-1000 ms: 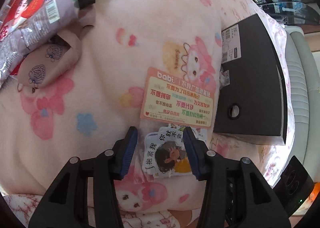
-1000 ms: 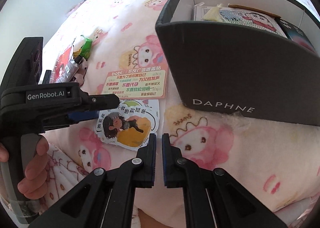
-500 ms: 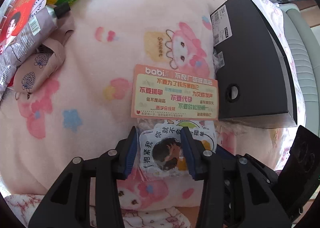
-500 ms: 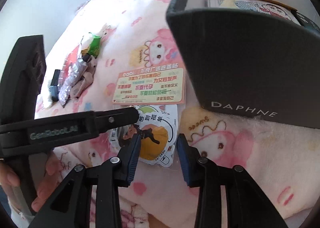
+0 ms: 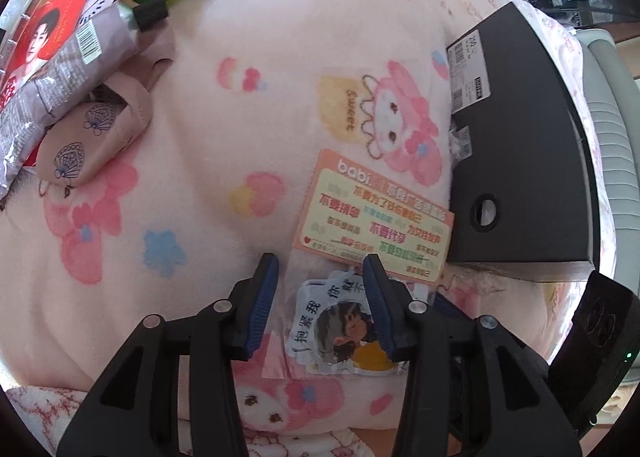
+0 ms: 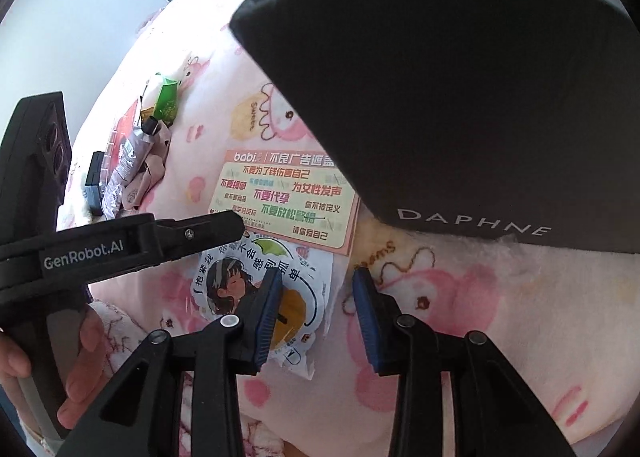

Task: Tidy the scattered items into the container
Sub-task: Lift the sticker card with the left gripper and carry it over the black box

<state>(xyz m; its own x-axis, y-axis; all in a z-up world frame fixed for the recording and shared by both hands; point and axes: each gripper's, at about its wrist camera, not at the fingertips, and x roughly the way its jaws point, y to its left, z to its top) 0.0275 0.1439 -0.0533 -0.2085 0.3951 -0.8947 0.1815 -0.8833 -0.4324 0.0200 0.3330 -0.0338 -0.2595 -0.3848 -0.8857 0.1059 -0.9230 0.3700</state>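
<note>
Closing in on the bagged sticker, both hand-held grippers are hovering over the pink bed blanket. The left hand-held gripper is straddling it, jaws apart; the right hand-held gripper, just opened, is bracketing its edge. Next: pinching the thin sleeve, then lifting toward the dark DAPHNE box beyond.

Fleecy cloth blanket, matt black box probably card, glossy sticker sleeve.

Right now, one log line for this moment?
phase: reach | target: cartoon sticker on blanket | left tool: open | right tool: open, just opened | box: beside
</note>
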